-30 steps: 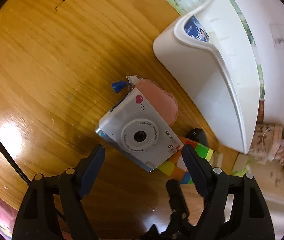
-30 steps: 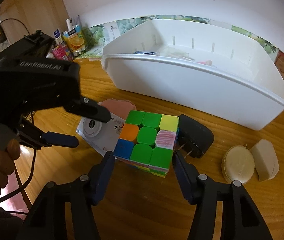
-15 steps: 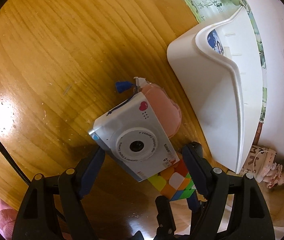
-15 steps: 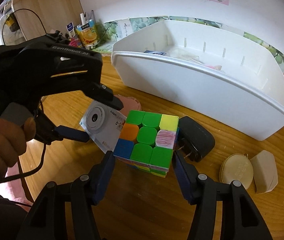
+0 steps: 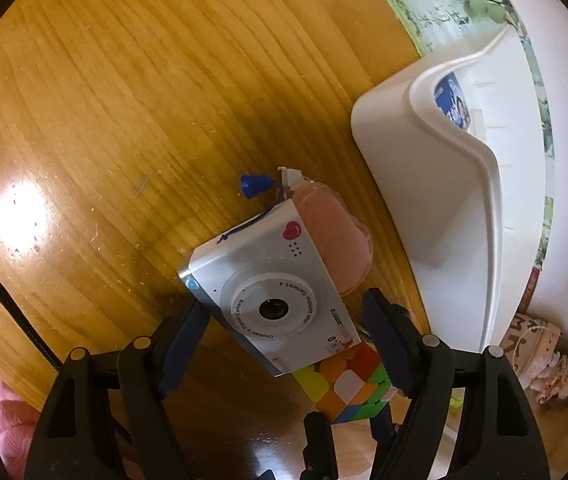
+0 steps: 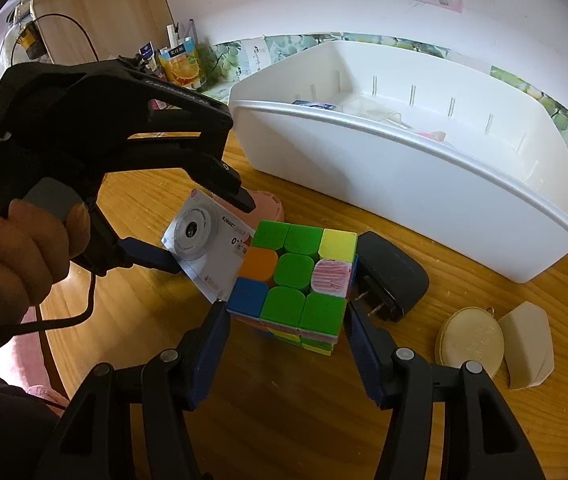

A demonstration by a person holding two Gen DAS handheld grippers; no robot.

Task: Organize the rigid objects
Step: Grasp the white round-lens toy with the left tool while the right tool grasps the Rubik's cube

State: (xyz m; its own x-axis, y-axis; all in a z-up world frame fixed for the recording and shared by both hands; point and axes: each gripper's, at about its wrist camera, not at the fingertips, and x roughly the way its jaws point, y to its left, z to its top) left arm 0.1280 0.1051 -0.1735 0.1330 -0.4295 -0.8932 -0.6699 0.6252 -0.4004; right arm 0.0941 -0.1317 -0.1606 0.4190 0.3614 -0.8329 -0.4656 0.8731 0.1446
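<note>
Grippers: two, both black with blue pads.
Left gripper (image 5: 284, 344): jaws spread wide on either side of the camera; in the right wrist view one pad meets its lower edge, the other sits above it, so a firm hold cannot be told.
Right gripper (image 6: 286, 334): jaws pressed against both sides of the cube, gripping it.
Camera (image 5: 272, 288): one, silver-white, lens up, lying on the wooden table (image 5: 104, 100) just beside the bin, overlapping a pink heart-shaped item (image 5: 332, 224).
Cube (image 6: 294, 280): one colourful puzzle cube, just beside the camera, in front of the bin.
Bin (image 6: 424, 176): one white plastic tub at the back of the table, a few small items inside.
Other objects: one black plug adapter (image 6: 392, 276) touching the cube's right side; one round beige disc (image 6: 468, 340); one pale wedge-shaped piece (image 6: 528, 348) beside it.
Writing: "Children's Digital Camera" around the lens ring; a red heart on the camera front; raised lettering on the left gripper, too blurred to read.
Left wrist view only: blue tassel (image 5: 254, 186) by the camera's strap.
Right wrist view only: adapter, disc, wedge, and the person's hand (image 6: 20, 248) around the left gripper's handle.
</note>
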